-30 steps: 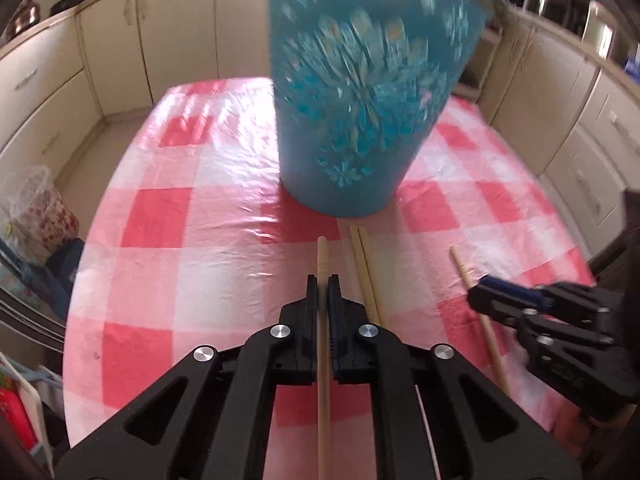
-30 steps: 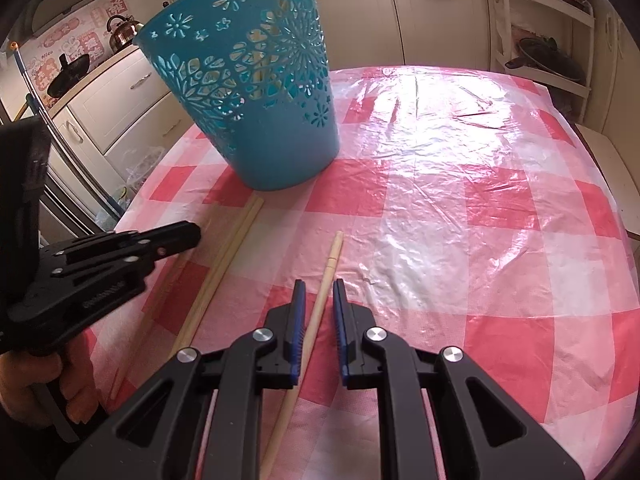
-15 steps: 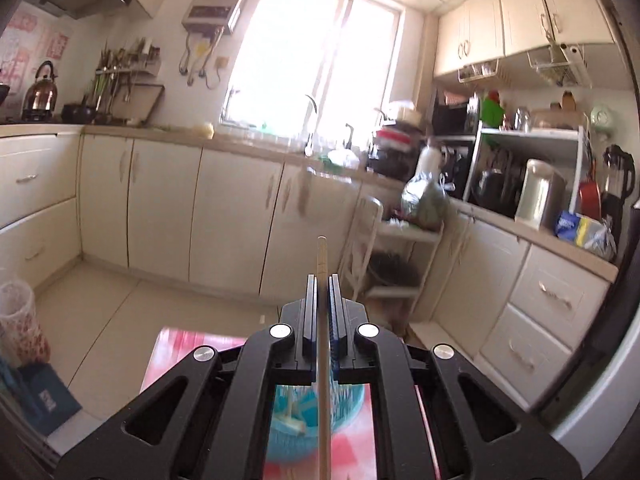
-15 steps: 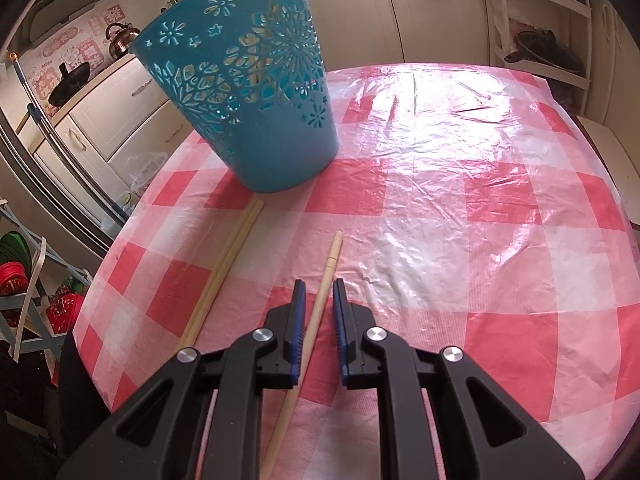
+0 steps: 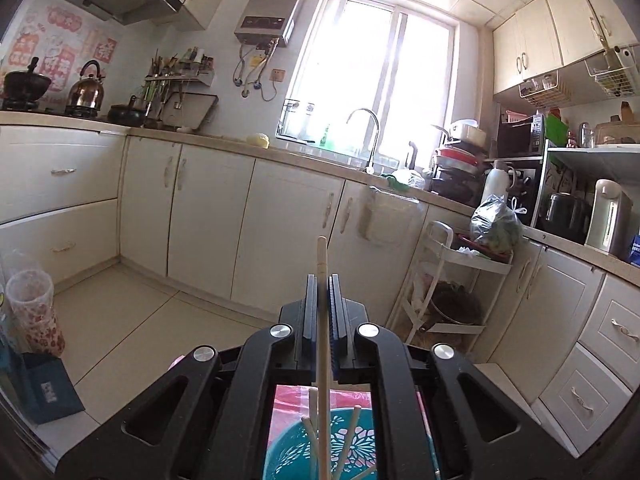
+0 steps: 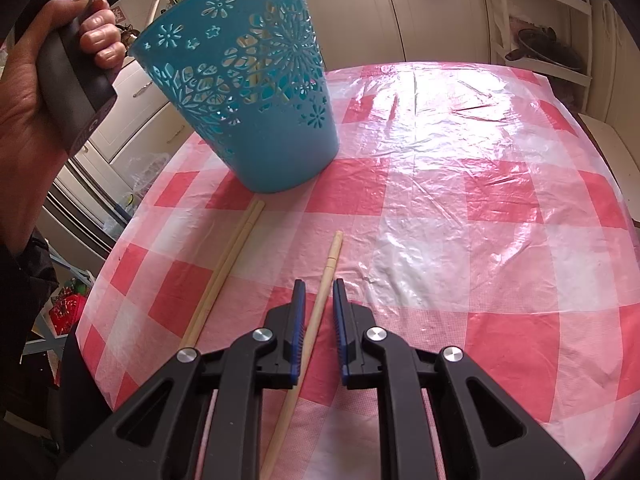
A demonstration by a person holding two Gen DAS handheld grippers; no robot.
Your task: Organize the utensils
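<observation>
My left gripper (image 5: 322,280) is shut on a wooden chopstick (image 5: 322,320), held upright above the blue cut-out basket (image 5: 352,448), whose rim shows below with other chopsticks (image 5: 347,440) inside. In the right wrist view the basket (image 6: 256,92) stands on the red-checked tablecloth (image 6: 460,184). My right gripper (image 6: 319,286) is open, its jaws either side of a single chopstick (image 6: 320,304) lying on the cloth. A pair of chopsticks (image 6: 224,272) lies to its left, pointing at the basket's base.
The hand holding the left gripper's handle (image 6: 76,76) is at the upper left beside the basket. Kitchen cabinets (image 5: 208,220), a sink tap (image 5: 368,136) and a white trolley (image 5: 448,280) surround the table. The table's edge curves at left and right.
My left gripper lifted its chopstick off the table and swung it upright over the basket. The right gripper stayed around its chopstick.
</observation>
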